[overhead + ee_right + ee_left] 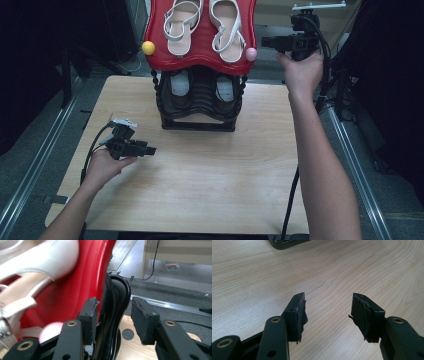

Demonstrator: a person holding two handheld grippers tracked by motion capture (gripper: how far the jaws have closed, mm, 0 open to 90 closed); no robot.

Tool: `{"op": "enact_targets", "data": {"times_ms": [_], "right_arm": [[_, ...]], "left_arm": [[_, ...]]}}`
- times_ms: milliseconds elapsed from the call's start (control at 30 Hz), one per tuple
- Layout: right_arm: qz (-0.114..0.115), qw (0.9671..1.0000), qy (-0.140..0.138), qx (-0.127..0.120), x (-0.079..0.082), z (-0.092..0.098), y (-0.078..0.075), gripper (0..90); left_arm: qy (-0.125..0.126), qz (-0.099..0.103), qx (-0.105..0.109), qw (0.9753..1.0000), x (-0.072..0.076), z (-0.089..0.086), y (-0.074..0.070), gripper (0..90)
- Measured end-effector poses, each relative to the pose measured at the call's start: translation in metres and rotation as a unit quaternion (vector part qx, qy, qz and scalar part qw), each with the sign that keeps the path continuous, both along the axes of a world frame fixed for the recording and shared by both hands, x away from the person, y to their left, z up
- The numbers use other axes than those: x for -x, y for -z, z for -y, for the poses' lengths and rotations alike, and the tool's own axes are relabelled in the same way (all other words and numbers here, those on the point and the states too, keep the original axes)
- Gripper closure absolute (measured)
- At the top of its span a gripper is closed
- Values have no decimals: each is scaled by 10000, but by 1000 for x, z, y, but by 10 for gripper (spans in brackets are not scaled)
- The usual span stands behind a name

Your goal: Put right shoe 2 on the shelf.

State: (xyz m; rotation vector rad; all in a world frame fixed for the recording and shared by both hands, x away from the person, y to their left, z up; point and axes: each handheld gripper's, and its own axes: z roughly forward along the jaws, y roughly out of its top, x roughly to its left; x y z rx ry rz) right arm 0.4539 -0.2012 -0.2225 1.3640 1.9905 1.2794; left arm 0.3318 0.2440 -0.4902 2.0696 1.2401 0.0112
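**A:** Where are your right fingers [113, 321] just now?

**B:** Up at the far right of the table [200, 190], beside the right edge of the red tray [200, 52] that tops the black rack [199, 100]. They are spread apart and hold nothing. In the right gripper view the tray's red edge and the black frame under it stand just past my left-hand tip, partly inside the gap, though I cannot tell whether anything touches.

**A:** And the sandals?

**B:** The white sandals [227, 27] lie side by side on the red tray, toes towards me. The nearer one fills the left of the right gripper view, left of my fingers and outside the gap. A pink ball [251, 54] sits at the tray's near right corner, a yellow ball [148, 47] at its near left one.

**A:** Your left fingers [328, 312]?

**B:** Open too, empty, low over bare wood at the near left of the table, well apart from the rack.

**A:** What does the high view add?

**B:** Both hands at once, and a dark pair of shoes [180, 86] on the rack's lower level. The left gripper view gives wood grain and one corner of the rack's base; the right gripper view gives floor, a rail and a cable behind the table.

**A:** Any writing?

**B:** None I can read.
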Motion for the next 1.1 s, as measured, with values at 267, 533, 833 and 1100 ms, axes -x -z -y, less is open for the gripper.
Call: {"op": "enact_targets", "data": {"times_ms": [267, 533, 833, 1100], "right_arm": [[-70, 10000, -21, -15, 2, 7, 18, 450], [-134, 9999, -25, -86, 4, 14, 35, 430], [-189, 9997, -39, -145, 7, 23, 55, 413], [-206, 9995, -70, -221, 19, 25, 75, 408]], "left_arm": [[-13, 7, -3, 10000, 0, -1, 0, 455], [-20, 9, 2, 10000, 0, -1, 0, 455], [-113, 158, 71, 9998, 1, -2, -3, 459], [-94, 144, 36, 9998, 1, -2, -3, 458]]}}
